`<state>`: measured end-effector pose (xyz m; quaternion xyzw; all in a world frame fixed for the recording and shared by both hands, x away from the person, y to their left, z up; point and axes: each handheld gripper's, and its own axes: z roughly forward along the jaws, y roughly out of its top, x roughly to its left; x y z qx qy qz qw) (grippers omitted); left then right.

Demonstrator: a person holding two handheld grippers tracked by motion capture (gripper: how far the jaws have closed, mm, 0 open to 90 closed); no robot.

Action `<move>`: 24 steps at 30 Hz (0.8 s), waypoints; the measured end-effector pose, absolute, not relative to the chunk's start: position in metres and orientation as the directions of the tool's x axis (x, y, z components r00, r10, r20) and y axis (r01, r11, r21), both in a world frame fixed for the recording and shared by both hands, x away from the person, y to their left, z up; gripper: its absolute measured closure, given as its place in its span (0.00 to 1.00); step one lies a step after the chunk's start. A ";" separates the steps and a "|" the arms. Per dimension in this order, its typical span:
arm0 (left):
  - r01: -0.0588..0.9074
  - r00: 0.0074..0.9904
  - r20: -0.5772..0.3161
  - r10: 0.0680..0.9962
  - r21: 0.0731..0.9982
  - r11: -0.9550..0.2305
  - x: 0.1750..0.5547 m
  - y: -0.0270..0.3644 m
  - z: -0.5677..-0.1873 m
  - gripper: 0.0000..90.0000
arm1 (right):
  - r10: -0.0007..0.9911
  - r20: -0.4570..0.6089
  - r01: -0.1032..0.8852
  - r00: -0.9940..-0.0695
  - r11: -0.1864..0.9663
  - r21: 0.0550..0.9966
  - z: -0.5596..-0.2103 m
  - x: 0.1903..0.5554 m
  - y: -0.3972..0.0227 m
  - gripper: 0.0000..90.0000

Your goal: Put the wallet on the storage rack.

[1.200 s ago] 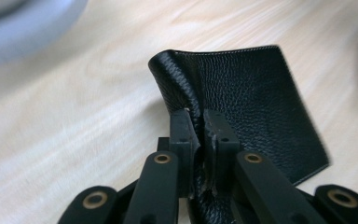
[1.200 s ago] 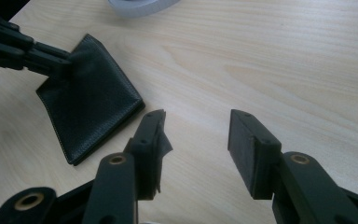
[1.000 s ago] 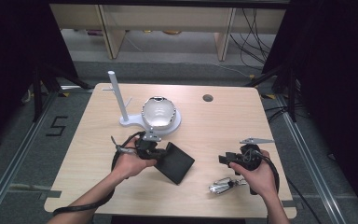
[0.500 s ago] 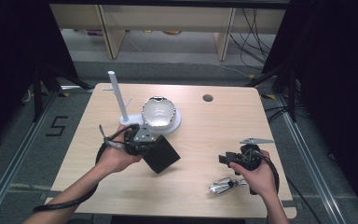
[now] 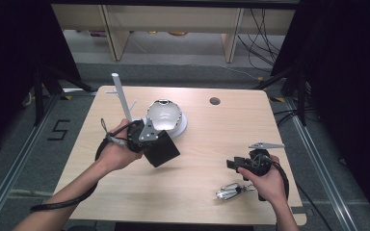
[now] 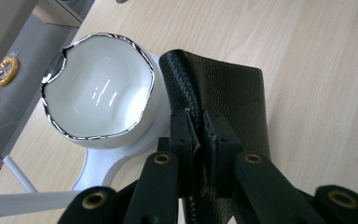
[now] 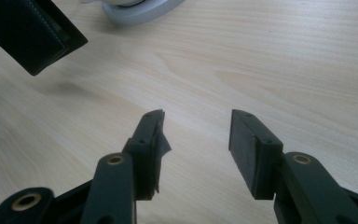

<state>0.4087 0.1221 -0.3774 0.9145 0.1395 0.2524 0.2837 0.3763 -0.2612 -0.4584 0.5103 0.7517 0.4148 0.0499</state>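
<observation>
From the high view, the left gripper [image 5: 147, 137] holds the black wallet [image 5: 164, 148] above the table [image 5: 212, 192], just beside the white bowl [image 5: 164, 115]. The left gripper view shows its jaws pinching only the wallet's [image 6: 223, 102] stitched edge; it could slip. In the right gripper view, the right gripper [image 7: 196, 135] stands open, empty.

We see a light wooden table [image 5: 192, 192] with a round hole [image 5: 215, 101] near its far edge, standing on a grey floor [image 5: 9, 159] marked with a black number five [image 5: 60, 130]. Behind it stand pale shelves [image 5: 173, 19], cables [image 5: 262, 29] trailing beside them, and black curtains [image 5: 347, 96] on both sides.
</observation>
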 end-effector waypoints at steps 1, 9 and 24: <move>0.115 0.832 0.381 0.403 0.592 -0.798 0.410 0.122 -0.376 0.92 | 0.810 0.349 0.728 -0.472 0.133 0.673 -0.458 0.376 -0.261 0.62; 0.106 0.817 0.412 0.404 0.581 -0.807 0.418 0.122 -0.368 0.92 | 0.815 0.316 0.713 -0.486 0.160 0.683 -0.459 0.377 -0.264 0.62; 0.066 0.796 0.466 0.386 0.567 -0.821 0.431 0.123 -0.356 0.92 | 0.812 0.353 0.731 -0.465 0.128 0.670 -0.461 0.376 -0.262 0.61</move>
